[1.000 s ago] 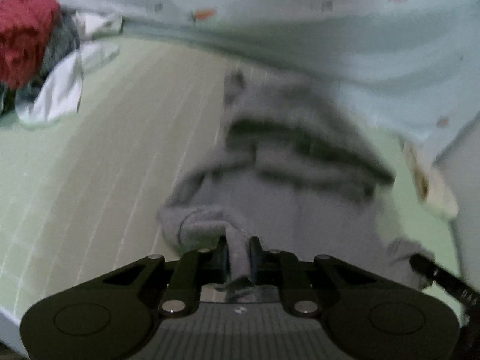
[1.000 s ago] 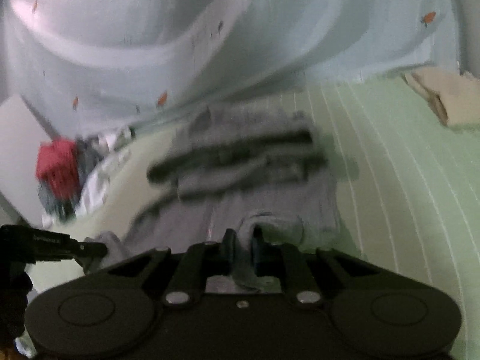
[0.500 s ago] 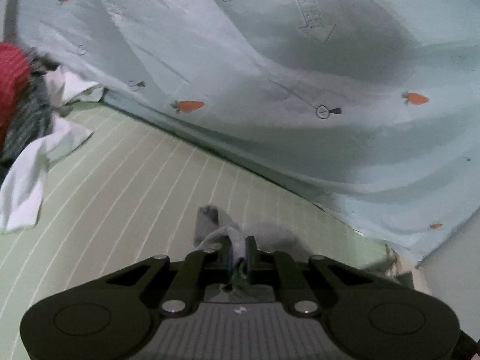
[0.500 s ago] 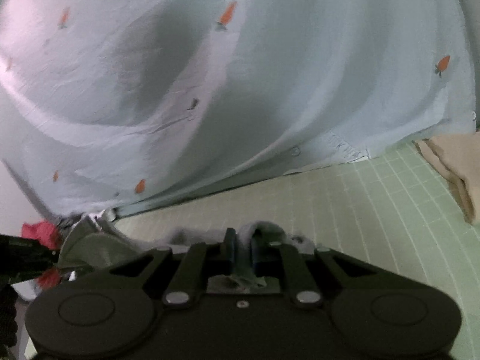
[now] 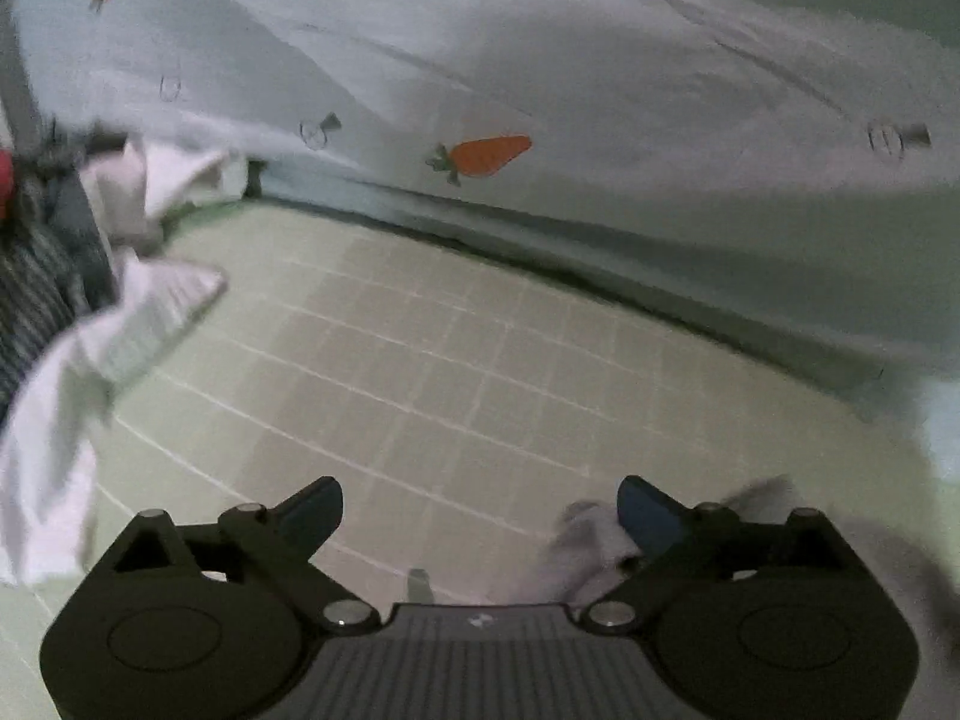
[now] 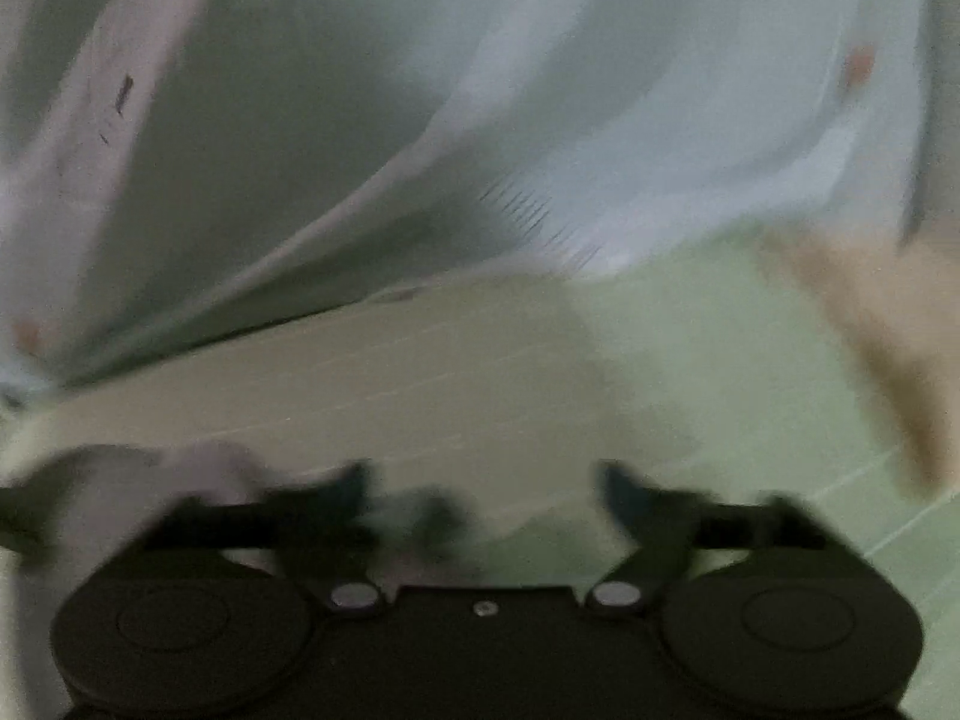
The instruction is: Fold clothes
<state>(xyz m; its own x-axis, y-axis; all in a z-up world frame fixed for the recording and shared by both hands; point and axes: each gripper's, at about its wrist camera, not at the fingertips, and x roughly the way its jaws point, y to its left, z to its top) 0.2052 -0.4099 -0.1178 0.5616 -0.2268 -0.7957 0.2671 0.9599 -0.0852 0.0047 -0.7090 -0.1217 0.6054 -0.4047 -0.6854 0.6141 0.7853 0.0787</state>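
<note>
Half a second ago both tools were clamped on the grey garment; now the left tool and the right tool are spread open and empty, so the fold is judged laid down. The grey garment is seen only as a blurred scrap beside the left tool's right finger on the green gridded surface; its folded shape is hidden below the frame, and the right view is smeared by motion.

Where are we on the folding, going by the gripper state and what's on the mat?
Done: a beige folded piece lies at the mat's right side.
In hand: nothing. Left gripper and right gripper are both open; the grey garment lies by the left gripper's right finger, its fold not visible.
Left: the unsorted pile of white, striped and red clothes on the green mat.
</note>
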